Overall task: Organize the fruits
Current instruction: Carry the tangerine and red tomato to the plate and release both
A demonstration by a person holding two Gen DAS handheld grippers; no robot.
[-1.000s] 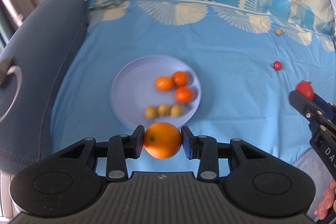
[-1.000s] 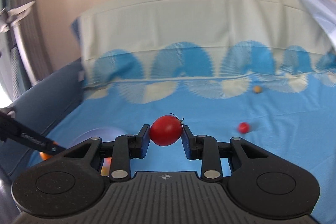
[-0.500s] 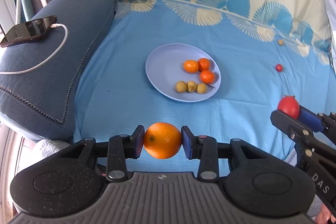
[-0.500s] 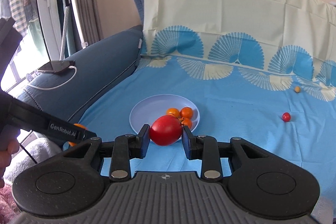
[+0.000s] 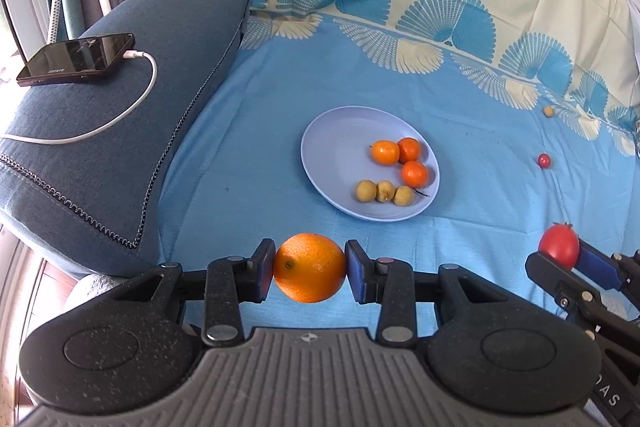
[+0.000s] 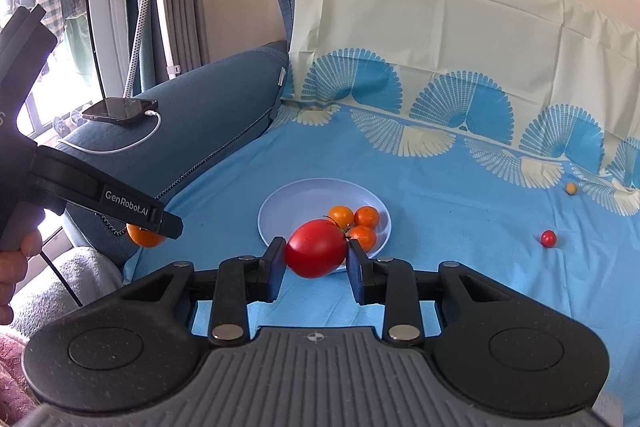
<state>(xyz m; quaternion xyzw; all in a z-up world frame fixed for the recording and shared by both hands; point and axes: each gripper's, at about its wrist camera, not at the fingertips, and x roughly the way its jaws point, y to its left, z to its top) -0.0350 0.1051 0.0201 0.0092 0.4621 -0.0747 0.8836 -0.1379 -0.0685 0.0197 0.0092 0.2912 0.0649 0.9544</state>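
Blue sheet (image 5: 460, 107) with pale fan prints covers the bed where I work, a dark blue cushion (image 5: 132, 131) lying along its left side and a phone (image 5: 76, 59) charging on top of that cushion.

Over the last second both my views have pulled back and widened. The lilac plate (image 5: 332, 147), which filled the near field of the left wrist view before, now sits well ahead of the left gripper (image 5: 310, 269), and the cushion and phone have come into frame. My read is that I have lifted both loads away from the sheet and am lining up for the plate, so the carry is under way and neither fruit is placed yet.

That left gripper is clamped on an orange (image 5: 310, 267), pads pressing both sides. The right gripper (image 6: 316, 253) pinches a red tomato (image 6: 316, 249), held above the sheet just in front of the plate. On the plate lie three small oranges (image 5: 400, 161) and three yellow-green fruits (image 5: 384, 191). A cherry tomato (image 5: 544, 160) and a small yellow fruit (image 5: 548, 111) remain loose on the sheet, well apart from the plate.

Writing on the left gripper's side reads "GenRobot.AI" (image 6: 127, 207). Letters on the right gripper's body show only partly, something like "DAS".
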